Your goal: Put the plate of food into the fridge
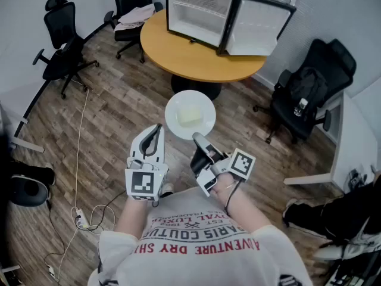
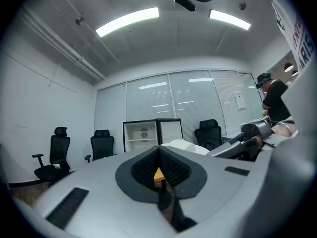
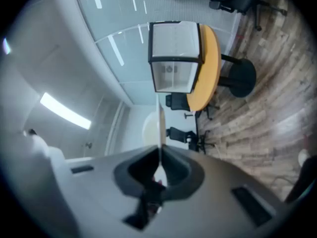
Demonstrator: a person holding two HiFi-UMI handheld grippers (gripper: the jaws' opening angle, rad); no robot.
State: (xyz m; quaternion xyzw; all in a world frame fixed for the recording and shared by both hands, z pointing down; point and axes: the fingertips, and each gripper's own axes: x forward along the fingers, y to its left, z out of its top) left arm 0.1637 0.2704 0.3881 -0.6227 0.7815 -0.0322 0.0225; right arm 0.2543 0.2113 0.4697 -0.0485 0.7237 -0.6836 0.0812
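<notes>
A white plate (image 1: 190,115) with a pale block of food on it hangs over the wooden floor, short of the round table. My right gripper (image 1: 198,139) is shut on the plate's near rim. In the right gripper view the plate (image 3: 159,125) appears edge-on, pinched between the jaws of the right gripper (image 3: 159,152). The small fridge (image 1: 199,11) stands on the table with its door (image 1: 259,25) swung open and its white shelves showing. My left gripper (image 1: 156,128) hovers left of the plate, shut on nothing; the left gripper view shows its pads (image 2: 171,165) meeting.
The orange round table (image 1: 196,61) rests on a black pedestal. Black office chairs stand at the far left (image 1: 62,46), behind the table (image 1: 128,11) and at the right (image 1: 309,91). A cable and power strip (image 1: 80,219) lie on the floor at the left.
</notes>
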